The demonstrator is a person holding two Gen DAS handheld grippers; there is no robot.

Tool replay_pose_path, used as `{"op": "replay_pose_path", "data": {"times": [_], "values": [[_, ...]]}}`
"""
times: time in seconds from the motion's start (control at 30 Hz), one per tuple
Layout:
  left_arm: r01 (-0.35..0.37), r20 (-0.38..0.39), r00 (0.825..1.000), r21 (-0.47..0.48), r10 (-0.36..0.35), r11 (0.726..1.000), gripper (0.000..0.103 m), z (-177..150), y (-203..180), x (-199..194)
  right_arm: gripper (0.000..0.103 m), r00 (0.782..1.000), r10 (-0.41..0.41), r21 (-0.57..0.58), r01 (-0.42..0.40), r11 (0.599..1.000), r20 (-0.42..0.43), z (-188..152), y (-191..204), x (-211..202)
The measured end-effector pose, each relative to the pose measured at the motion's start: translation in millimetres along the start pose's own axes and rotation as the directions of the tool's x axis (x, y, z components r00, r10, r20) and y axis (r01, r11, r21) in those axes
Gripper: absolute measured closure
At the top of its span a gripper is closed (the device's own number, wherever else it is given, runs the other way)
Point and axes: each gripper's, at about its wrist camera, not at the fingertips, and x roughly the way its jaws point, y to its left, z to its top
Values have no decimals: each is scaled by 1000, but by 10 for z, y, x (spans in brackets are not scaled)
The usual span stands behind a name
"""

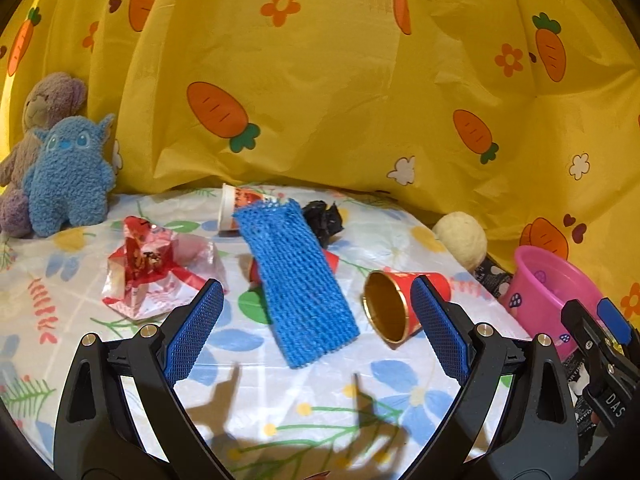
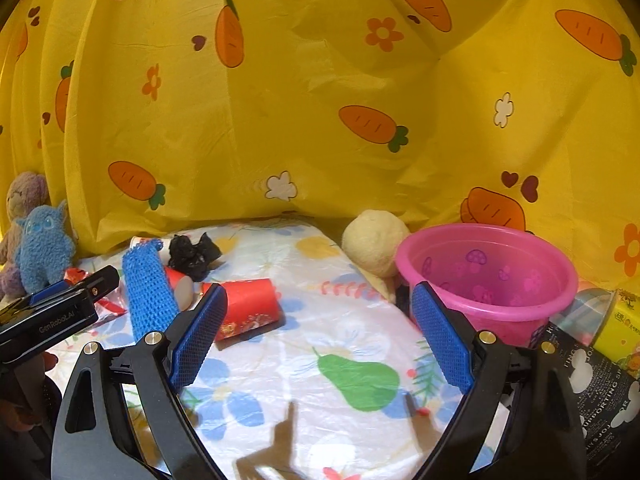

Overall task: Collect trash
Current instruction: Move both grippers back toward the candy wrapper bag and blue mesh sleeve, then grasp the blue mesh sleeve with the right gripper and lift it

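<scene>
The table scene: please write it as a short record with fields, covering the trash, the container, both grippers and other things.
surface: table with a flowered cover
trash: blue foam net; red paper cup on its side; crumpled red wrapper; white cup on its side; black crumpled bag
container: pink tub at the right edge, seems empty
left gripper: open, holds nothing
right gripper: open, holds nothing
other things: blue plush toy; brown plush toy; cream ball
backdrop: yellow carrot-print sheet
</scene>
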Motion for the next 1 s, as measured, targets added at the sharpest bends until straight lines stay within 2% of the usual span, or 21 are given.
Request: {"op": "replay_pose_path", "data": {"times": [0.27, 0.43, 0.57, 0.8, 1.0], "values": [[-95, 9, 995, -40, 95, 995, 10, 17, 496, -18, 13, 994, 101, -74, -104, 992, -49, -62, 595, 149], [-191, 22, 981, -59, 192, 980, 10, 81, 805, -21, 13, 982, 172, -125, -181, 976, -79, -47, 1022, 307], [-247, 29, 968, -91, 250, 965, 10, 147, 1070, -50, 13, 966, 225, -118, -240, 964, -131, -44, 1245, 501], [-291, 13, 955, -135, 295, 947, 10, 309, 1350, 24, 13, 952, 224, -152, -258, 954, -207, -85, 1577, 829], [-293, 0, 955, -139, 296, 946, 10, 340, 1436, 208, 14, 946, 197, -151, -241, 959, -259, -137, 1693, 1069]]}}
